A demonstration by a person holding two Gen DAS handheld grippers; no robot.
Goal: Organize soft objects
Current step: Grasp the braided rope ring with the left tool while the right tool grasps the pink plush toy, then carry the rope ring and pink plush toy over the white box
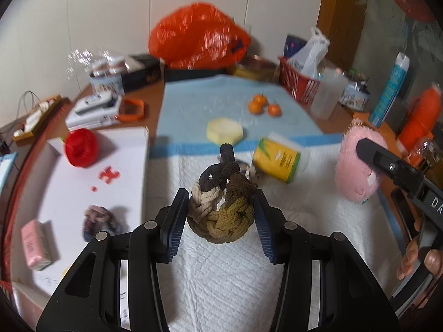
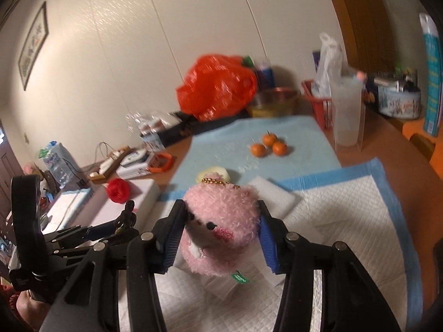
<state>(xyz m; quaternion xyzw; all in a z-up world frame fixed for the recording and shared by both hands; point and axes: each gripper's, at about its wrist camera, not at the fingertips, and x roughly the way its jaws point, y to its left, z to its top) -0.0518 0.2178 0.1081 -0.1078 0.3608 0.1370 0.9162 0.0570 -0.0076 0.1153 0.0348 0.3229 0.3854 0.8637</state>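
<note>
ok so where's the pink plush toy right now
The pink plush toy is clamped in the right gripper over the white quilted pad; in the left wrist view it sits far right, beyond the yellow packet.

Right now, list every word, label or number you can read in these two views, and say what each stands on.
"DA": white letters on the right gripper's black body, cut off at the frame edge.
Yellow-green packet: dark print, too blurred to read.
Blue spray can: lettering too blurred.
Green tag under the pink plush toy: too small.
Pink packet: too blurred.
</note>
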